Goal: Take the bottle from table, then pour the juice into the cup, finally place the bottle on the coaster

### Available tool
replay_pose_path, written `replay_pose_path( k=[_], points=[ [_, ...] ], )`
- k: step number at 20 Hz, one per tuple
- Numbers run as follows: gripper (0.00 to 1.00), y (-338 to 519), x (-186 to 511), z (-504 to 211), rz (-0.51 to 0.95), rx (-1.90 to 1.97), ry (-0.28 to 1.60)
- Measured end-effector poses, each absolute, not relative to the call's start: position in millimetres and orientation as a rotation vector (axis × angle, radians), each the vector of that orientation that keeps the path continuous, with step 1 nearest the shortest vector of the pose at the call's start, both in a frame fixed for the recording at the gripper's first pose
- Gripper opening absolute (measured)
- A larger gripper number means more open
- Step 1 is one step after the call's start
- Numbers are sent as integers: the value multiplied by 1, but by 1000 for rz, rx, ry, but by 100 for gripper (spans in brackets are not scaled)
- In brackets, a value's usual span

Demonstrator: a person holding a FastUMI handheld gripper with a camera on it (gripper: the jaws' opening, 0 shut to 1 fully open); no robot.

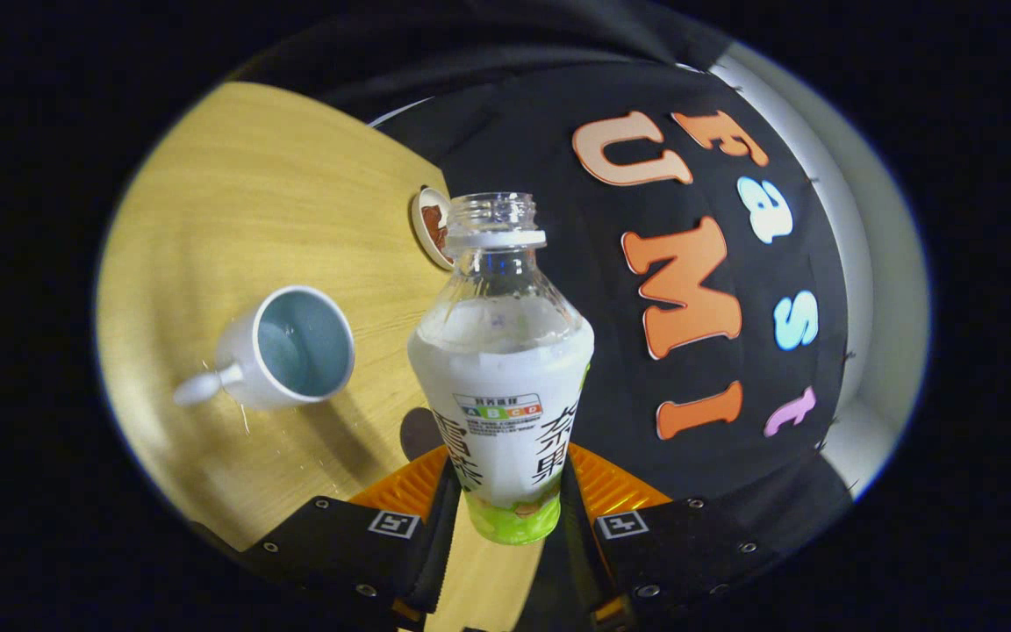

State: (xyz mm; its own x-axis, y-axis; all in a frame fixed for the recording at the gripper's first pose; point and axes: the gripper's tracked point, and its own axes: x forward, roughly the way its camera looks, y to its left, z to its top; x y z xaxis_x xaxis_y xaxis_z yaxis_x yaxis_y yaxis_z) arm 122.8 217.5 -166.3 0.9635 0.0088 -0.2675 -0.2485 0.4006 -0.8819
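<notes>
My gripper (505,500) is shut on the lower body of an uncapped clear bottle (502,369) with a white label, and both fingers press on its sides. The bottle is lifted off the wooden table (233,202) and stands along the fingers with its open mouth pointing away from me. A white cup (290,347) with a pale blue inside and a handle sits on the table to the left of the bottle. Its opening faces me and a little liquid seems to lie in it. A round coaster (429,226) with a brown pattern lies beyond the cup, partly hidden behind the bottle's neck.
The black booth wall (646,369) rises close behind the bottle on the right. The table's edge runs along the wall near the coaster. A few small droplets or specks lie on the wood around the cup.
</notes>
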Motion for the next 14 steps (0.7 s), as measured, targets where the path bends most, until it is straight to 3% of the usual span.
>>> replay_pose_path(
  k=[7, 14],
  points=[
    [59, 203, 158, -145, 153, -639, 259],
    [59, 181, 214, -196, 175, -230, 375]
  ],
)
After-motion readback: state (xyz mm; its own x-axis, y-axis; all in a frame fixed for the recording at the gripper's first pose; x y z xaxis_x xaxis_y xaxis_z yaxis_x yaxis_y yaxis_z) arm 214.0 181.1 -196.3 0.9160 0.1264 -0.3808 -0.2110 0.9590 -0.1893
